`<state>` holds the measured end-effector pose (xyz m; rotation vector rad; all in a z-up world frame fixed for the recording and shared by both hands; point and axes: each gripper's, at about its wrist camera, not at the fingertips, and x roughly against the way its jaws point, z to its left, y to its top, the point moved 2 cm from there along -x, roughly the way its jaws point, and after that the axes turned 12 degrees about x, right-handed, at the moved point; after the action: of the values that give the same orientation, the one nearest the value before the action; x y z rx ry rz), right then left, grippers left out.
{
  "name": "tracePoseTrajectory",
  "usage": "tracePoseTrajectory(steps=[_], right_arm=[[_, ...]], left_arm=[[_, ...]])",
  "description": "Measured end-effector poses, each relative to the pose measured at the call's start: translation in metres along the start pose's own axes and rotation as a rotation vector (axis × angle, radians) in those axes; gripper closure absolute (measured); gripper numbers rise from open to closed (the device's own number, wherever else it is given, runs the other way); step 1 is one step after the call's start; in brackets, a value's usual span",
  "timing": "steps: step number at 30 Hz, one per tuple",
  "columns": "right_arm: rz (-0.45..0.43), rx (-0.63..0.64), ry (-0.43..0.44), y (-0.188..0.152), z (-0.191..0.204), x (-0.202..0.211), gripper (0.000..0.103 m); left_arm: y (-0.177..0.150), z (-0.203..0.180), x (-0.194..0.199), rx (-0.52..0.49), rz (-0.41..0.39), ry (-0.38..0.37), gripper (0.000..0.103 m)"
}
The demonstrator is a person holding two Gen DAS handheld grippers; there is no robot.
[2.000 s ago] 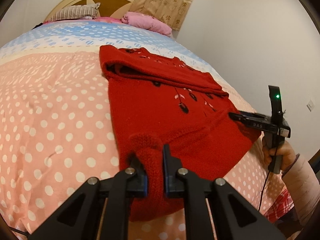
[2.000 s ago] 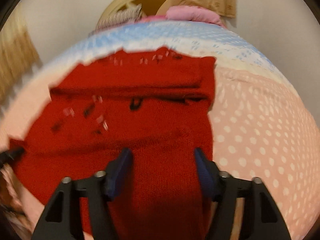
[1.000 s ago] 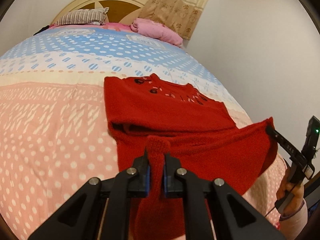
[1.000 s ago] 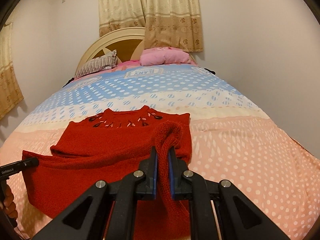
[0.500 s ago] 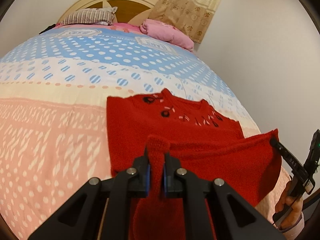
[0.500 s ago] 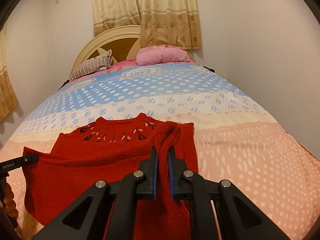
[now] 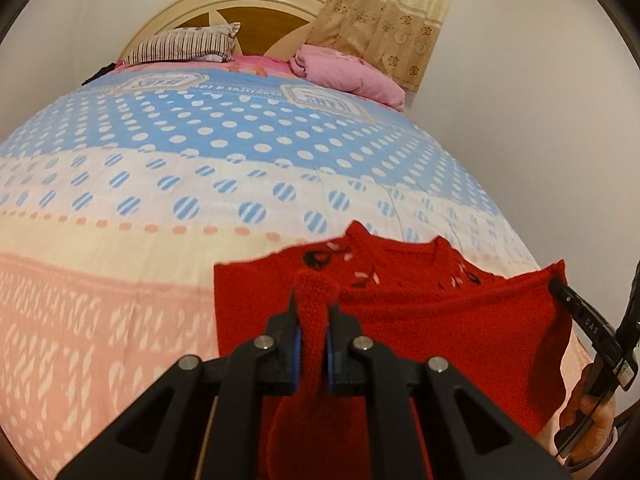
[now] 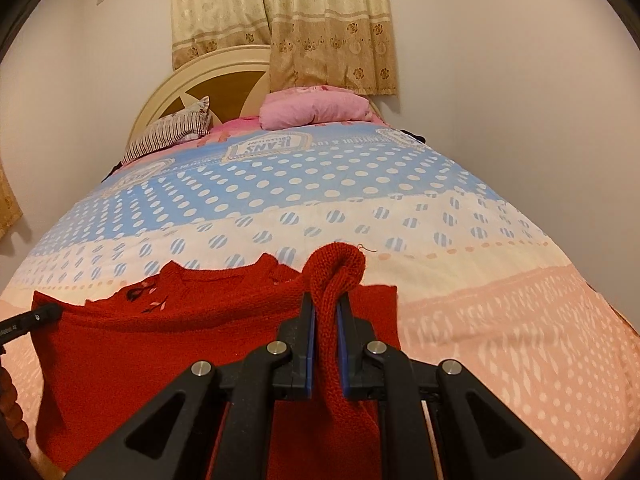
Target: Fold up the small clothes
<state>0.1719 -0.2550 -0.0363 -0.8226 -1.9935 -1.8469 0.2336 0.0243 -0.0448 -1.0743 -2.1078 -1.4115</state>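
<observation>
My left gripper (image 7: 311,332) has its fingers pinched tight on a bunched corner of the red sweater (image 7: 440,336); my right gripper (image 8: 325,344) is clamped the same way on the other corner. The held edge is stretched across the lower frame between them, running side to side and raised off the bed (image 7: 120,208). The neckline with its dark and pale trim points up-frame, toward the headboard (image 8: 224,80). Sweater sits low centre in both views, over the pink dotted part.
</observation>
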Motion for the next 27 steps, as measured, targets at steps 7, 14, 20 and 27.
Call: tracePoseTrajectory(steps=[7, 14, 20, 27], right_arm=[[0.001, 0.027, -0.022, 0.024, 0.005, -0.034, 0.094], [0.039, 0.033, -0.051, 0.035, 0.008, -0.081, 0.094], [0.098, 0.04, -0.096, 0.023, 0.004, -0.119, 0.094], [0.177, 0.004, -0.088, 0.014, -0.005, -0.14, 0.094]], left_arm=[[0.026, 0.006, -0.03, 0.041, -0.01, 0.025, 0.094], [0.035, 0.007, -0.069, 0.043, 0.009, 0.077, 0.094], [0.037, 0.016, -0.1, 0.081, 0.058, 0.134, 0.093], [0.036, 0.026, -0.118, 0.12, 0.116, 0.184, 0.086]])
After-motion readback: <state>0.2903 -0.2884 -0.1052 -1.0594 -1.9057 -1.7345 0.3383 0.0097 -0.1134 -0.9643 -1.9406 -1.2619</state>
